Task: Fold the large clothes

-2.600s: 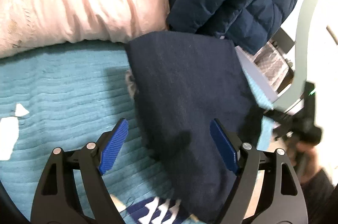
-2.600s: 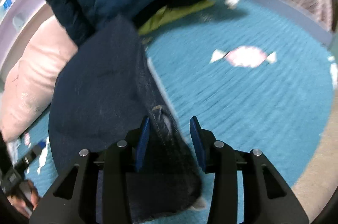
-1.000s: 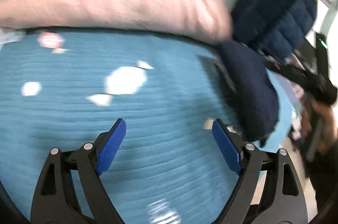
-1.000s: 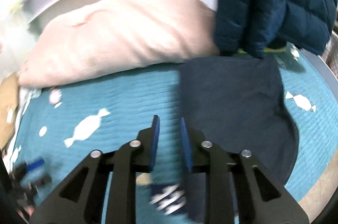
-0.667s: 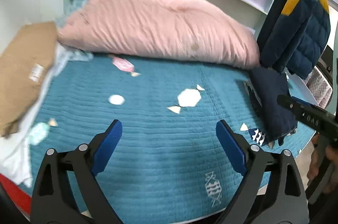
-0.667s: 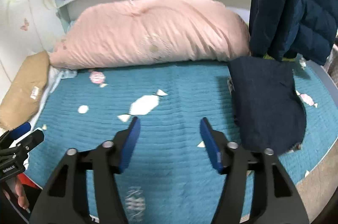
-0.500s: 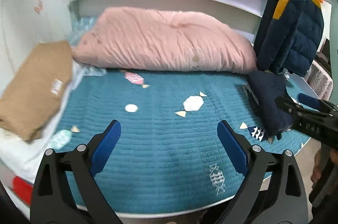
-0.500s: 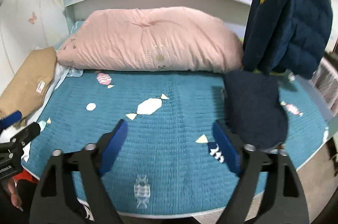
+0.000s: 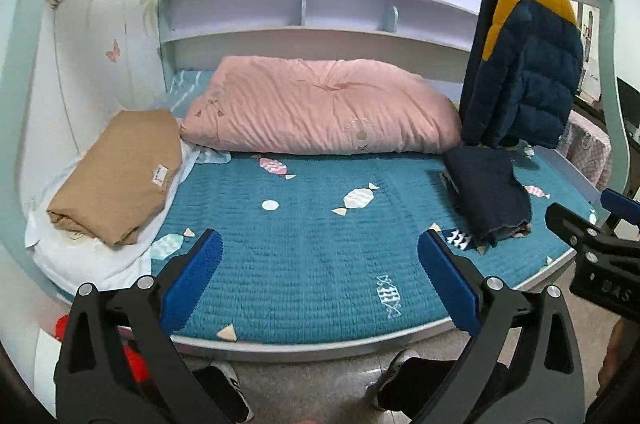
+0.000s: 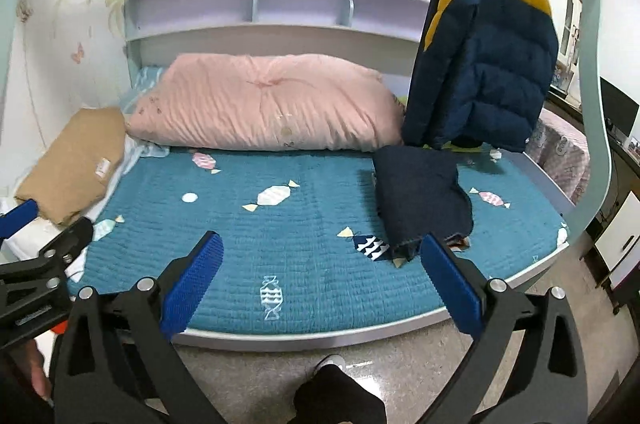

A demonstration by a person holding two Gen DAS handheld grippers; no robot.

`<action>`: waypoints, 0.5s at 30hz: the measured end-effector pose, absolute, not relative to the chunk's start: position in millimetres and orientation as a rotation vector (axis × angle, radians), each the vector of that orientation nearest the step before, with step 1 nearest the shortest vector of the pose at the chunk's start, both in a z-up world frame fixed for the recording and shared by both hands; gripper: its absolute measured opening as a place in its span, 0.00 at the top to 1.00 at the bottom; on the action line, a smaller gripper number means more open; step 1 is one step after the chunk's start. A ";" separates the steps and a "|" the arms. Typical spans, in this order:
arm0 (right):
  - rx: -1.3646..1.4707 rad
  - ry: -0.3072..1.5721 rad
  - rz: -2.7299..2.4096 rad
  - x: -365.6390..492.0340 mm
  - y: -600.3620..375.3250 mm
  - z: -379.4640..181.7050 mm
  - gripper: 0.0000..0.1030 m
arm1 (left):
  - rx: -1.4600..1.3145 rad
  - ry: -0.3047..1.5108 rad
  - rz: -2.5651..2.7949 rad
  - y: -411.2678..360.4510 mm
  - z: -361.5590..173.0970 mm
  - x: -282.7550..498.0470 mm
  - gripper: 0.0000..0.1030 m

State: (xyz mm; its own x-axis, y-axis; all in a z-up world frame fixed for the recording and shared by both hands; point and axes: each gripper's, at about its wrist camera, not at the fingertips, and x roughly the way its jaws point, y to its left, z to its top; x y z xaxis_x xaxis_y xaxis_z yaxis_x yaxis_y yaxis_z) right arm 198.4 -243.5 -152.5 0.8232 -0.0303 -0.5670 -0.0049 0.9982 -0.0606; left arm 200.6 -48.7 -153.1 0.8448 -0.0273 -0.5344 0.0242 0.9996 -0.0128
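A folded dark navy garment [image 9: 486,192] [image 10: 420,196] lies on the right side of the teal bedspread [image 9: 312,264] [image 10: 304,236], close to the bed's front edge. My left gripper [image 9: 318,244] hangs well back from the bed, over its front edge. Its jaws are opening wide and nothing is between them. My right gripper [image 10: 320,244] is held back the same way. Its jaws are also opening, with nothing between them. The garment lies ahead of the right fingertip [image 10: 436,256], apart from it. Neither gripper touches any cloth.
A pink duvet [image 9: 320,112] lies along the back of the bed. A folded tan cloth [image 9: 116,176] rests on white bedding at the left. A navy and yellow puffer jacket [image 10: 480,64] hangs at the right. The person's shoes [image 9: 224,384] stand on the floor before the bed.
Both grippers have drawn back and up from the bed, so the whole bed now shows. The right jaws let go of the dark garment and went from narrow to wide.
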 end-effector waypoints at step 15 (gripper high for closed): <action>-0.033 0.409 -0.050 59.3 -248.7 -93.0 0.07 | 0.030 0.402 -0.013 -57.1 -88.7 76.5 0.04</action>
